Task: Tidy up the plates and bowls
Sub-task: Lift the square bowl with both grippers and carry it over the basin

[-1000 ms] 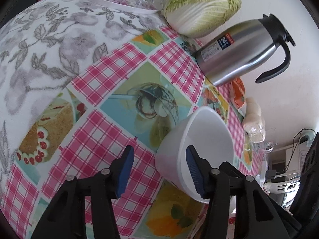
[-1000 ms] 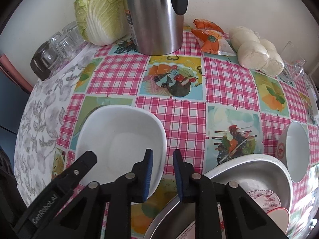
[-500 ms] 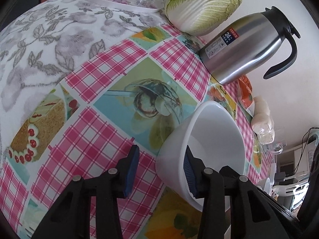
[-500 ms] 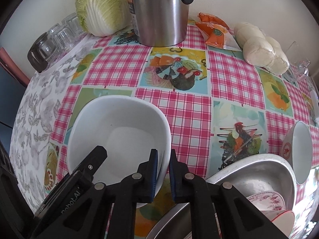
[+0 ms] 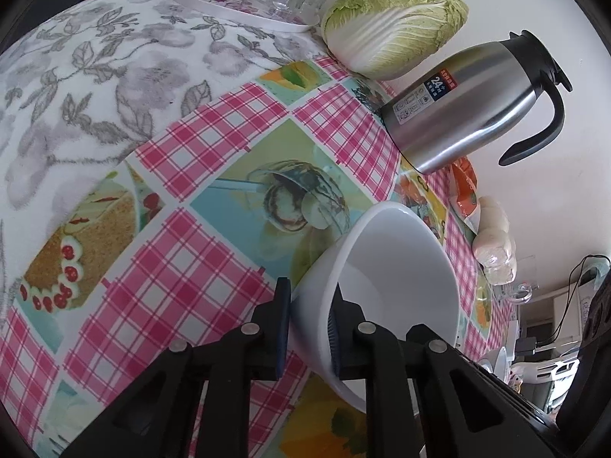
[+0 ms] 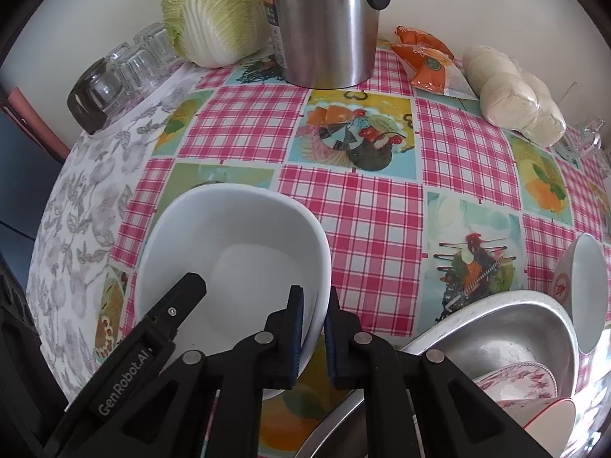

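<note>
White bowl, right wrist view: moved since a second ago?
Yes. The white square-rimmed ceramic bowl now sits nearer the steel basin and the right gripper, whose fingers pinch its rim; against the rooster tile its right edge has shifted rightward.

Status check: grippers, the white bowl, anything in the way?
Left gripper and right gripper both shut on white bowl's rim, opposite sides. Bowl on the checked tablecloth. Steel basin of dishes close at right; thermos well clear.
</note>
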Demonstrator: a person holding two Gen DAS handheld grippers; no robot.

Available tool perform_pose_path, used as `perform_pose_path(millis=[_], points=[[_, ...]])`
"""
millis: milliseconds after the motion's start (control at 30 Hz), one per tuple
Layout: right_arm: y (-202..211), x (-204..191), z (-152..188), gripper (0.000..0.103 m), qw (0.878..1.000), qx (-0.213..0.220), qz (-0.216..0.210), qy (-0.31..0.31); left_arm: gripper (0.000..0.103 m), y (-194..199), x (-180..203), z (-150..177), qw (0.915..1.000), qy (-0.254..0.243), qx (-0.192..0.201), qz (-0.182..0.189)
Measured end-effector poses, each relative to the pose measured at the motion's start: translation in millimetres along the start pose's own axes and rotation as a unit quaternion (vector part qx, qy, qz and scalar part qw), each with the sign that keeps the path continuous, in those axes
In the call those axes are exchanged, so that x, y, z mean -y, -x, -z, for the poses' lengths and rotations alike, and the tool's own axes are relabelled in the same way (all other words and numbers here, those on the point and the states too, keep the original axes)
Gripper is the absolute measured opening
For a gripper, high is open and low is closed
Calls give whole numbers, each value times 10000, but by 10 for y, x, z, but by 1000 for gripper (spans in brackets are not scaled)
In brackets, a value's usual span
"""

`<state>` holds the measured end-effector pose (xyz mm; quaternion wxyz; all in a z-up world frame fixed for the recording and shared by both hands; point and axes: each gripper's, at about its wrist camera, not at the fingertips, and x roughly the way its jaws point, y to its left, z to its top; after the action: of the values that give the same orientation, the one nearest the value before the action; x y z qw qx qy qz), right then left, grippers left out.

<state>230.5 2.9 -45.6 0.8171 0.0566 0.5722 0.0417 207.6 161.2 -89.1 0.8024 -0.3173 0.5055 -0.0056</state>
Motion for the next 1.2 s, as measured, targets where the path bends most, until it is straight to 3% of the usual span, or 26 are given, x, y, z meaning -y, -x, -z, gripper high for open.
perform_pose_path(millis=[600,1200], points=[[804,-47,104,11,9975,649,-289,44,17,780,285,104,9977,-361,566,86],[1530,393,475,11,9869,1256,-940,-377,17,1437,743,406,9892,-942,1080,298]])
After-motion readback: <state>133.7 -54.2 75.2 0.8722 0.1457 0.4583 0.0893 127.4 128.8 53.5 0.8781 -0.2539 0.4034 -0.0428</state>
